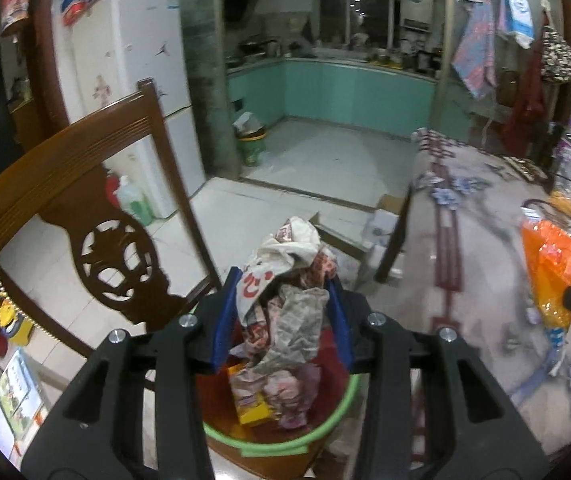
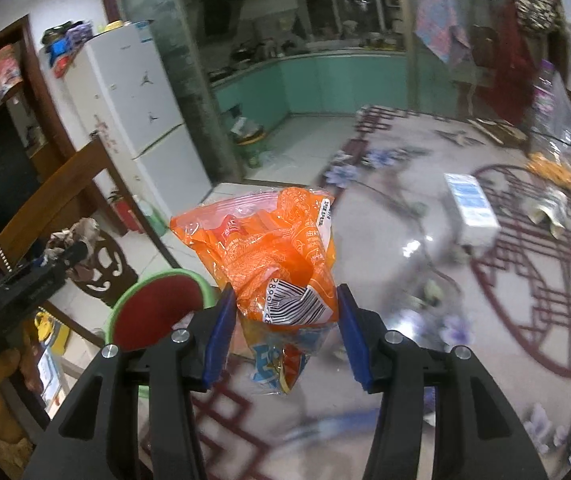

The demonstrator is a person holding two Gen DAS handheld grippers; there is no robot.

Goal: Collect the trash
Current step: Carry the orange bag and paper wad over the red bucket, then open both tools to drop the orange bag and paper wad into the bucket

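Left gripper (image 1: 285, 316) closed on a wad of crumpled wrappers (image 1: 285, 280), blue pads pressed against both sides of it. Held directly above a green-rimmed bin (image 1: 337, 404) with a red interior, in which further wrappers and a yellow carton (image 1: 251, 412) already lie. Bin standing at the table's left edge, beside a carved wooden chair (image 1: 85, 208).

Right gripper (image 2: 285, 328) clamped on an orange plastic snack bag (image 2: 269, 252), barcode label facing the camera, bag rising upright from between the blue pads. Same bag seen from the left wrist view at far right (image 1: 557, 276), over the table's right side. Bin (image 2: 125, 300) lying just left of the right gripper, its red inside visible.

Table top (image 2: 385, 240) covered by a patterned glossy cloth, blurred. White-and-blue box (image 2: 471, 208) lying on it toward the far right edge, well apart from the bag. White refrigerator (image 1: 145, 80) in the background.
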